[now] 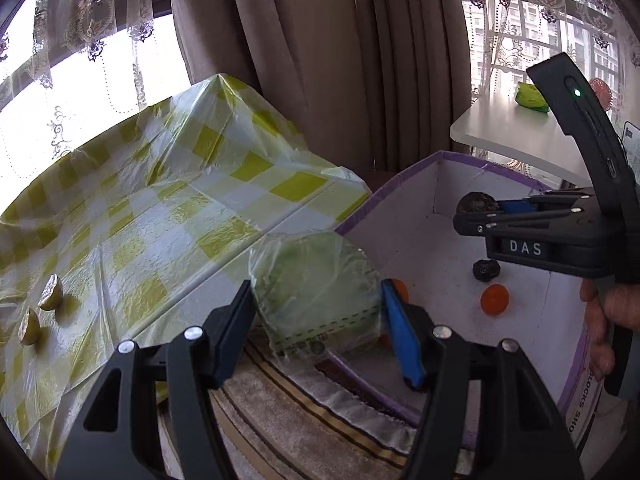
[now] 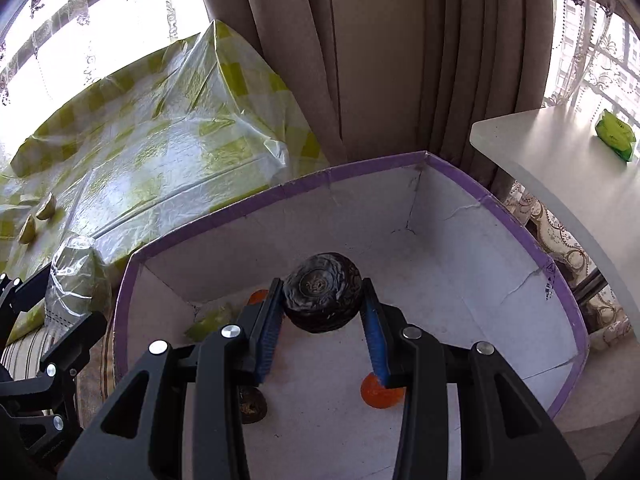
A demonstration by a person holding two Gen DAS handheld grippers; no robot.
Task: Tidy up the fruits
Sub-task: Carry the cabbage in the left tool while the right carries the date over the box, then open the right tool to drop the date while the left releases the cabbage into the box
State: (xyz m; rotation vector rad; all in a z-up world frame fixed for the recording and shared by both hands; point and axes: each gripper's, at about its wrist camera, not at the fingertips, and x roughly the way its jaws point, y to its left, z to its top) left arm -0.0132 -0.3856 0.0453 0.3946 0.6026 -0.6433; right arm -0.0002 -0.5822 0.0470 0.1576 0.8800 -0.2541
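Observation:
My left gripper (image 1: 316, 304) is shut on a green fruit wrapped in clear plastic (image 1: 316, 292), held at the near rim of a white box with purple edges (image 1: 412, 172). My right gripper (image 2: 322, 304) is shut on a dark wrinkled round fruit (image 2: 322, 298) and holds it above the box's inside (image 2: 460, 280). It also shows in the left wrist view (image 1: 478, 204). On the box floor lie an orange fruit (image 2: 378, 394), another dark fruit (image 2: 252, 400), a second orange one (image 2: 258, 297) and a green piece (image 2: 210, 322).
Two pale fruit wedges (image 1: 50, 294) (image 1: 30, 328) lie on the table with the yellow-checked plastic cloth (image 1: 160, 208) to the left. A white side table (image 2: 560, 168) at the right holds a green packet (image 2: 616, 136). Curtains hang behind. A striped rug (image 1: 300, 420) lies below.

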